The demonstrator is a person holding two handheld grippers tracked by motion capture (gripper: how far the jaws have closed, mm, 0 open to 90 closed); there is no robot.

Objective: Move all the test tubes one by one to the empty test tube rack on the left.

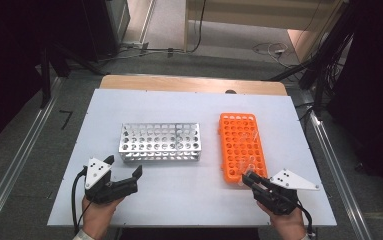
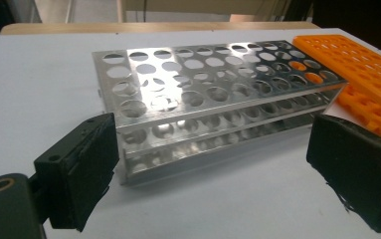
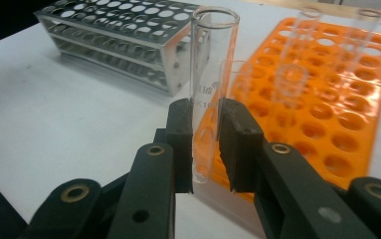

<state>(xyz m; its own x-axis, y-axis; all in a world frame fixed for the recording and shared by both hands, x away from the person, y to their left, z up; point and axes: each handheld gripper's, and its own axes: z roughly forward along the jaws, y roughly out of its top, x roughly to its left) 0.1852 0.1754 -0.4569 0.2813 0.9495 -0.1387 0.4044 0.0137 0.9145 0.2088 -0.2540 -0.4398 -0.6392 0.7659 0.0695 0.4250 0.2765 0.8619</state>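
Right gripper (image 3: 205, 144) clamped on upright glass test tube (image 3: 209, 74) | beside orange rack (image 3: 337, 99) | metal rack (image 1: 160, 142) lies leftward, nearer the open left gripper (image 1: 124, 167).

Open tabletop (image 1: 179, 197) is left in front of the metal test tube rack (image 1: 160, 142), where a gripper can be passed freely. To that rack's right, a narrow bare lane is bounded by the orange test tube rack (image 1: 239, 145), from which glass tubes (image 3: 290, 74) stand up as obstacles.
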